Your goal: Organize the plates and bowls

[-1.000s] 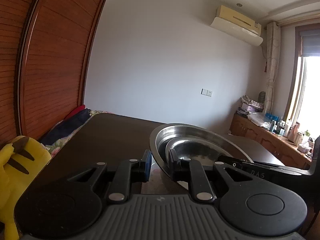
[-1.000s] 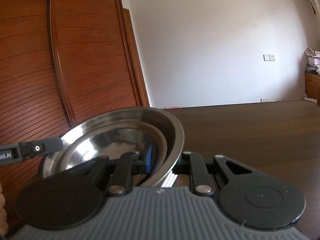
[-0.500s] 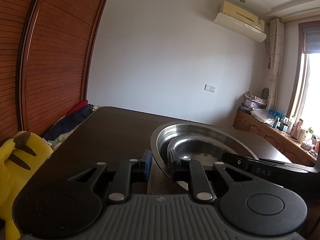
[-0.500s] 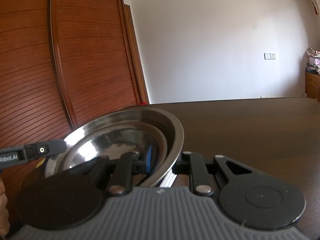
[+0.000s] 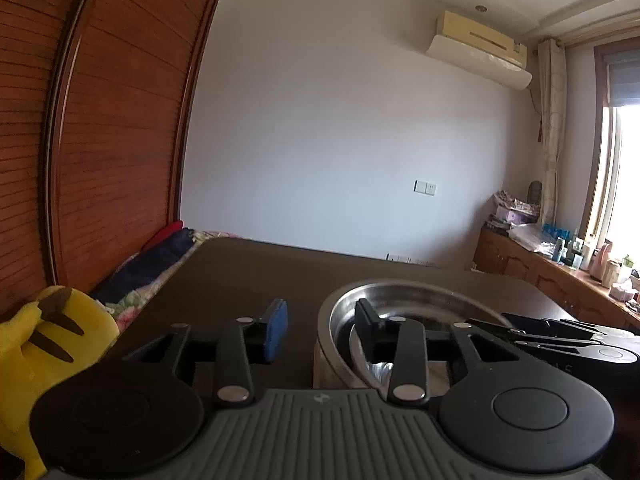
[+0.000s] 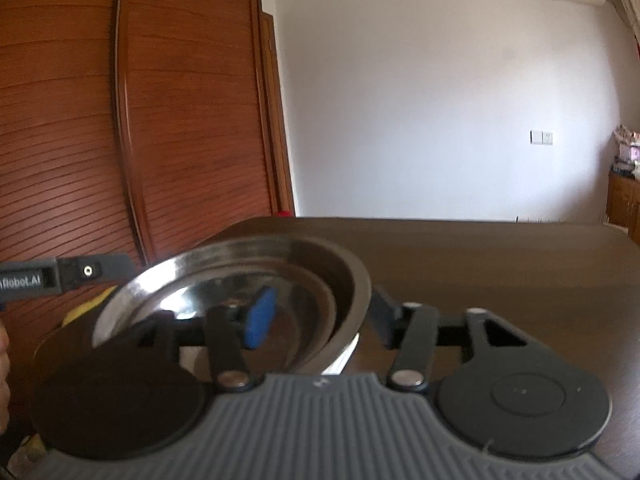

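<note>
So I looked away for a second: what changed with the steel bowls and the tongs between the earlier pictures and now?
Both tongs let go. The right tongs, clamped on the rim of the large shiny steel bowl a second ago, are opening, the rim between them untouched. The left tongs are opening too, straddling the opposite rim. The smaller steel bowl stays nested inside, on the dark brown table.

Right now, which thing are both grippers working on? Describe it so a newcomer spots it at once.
Start at the dark wooden table in front of the slatted wardrobe doors. On its near edge sits a steel bowl with a smaller dish nested inside. It is the only shiny metal thing there; both grippers' opening jaws straddle its rim.
</note>
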### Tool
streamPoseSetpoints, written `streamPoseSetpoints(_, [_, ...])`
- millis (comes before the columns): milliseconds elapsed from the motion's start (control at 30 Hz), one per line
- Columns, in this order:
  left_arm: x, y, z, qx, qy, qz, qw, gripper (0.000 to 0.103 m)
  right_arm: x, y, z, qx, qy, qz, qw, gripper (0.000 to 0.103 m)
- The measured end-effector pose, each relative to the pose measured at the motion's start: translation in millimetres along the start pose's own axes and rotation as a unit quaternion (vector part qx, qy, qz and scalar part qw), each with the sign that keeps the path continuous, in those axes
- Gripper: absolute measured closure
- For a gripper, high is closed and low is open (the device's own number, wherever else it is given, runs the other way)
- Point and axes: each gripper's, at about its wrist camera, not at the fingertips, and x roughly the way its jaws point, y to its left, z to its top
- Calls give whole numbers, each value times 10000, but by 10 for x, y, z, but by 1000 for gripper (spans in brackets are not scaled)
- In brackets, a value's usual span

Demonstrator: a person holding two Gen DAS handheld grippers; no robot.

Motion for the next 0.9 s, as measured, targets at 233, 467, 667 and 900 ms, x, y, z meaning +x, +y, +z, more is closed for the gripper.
streamPoseSetpoints(233, [-167,-163,141,282,-331,-11,9991,20,-210,-43,147,-98,-286,-130,9995,39])
streamPoseSetpoints(467, [-363,-445,223,553,-548,-140,9969,2,-698,-127,198,-185,-687,-403,9967,18])
streamPoseSetpoints(667, [-482,-640,251,698,-682,-338,9947,0,-1018,-216,205,-199,-981,-565,9934,0])
streamPoseSetpoints(900, [-542,-813,189,921,-654,-306,9931,0,-1159,-266,215,-222,-1115,-792,9904,0])
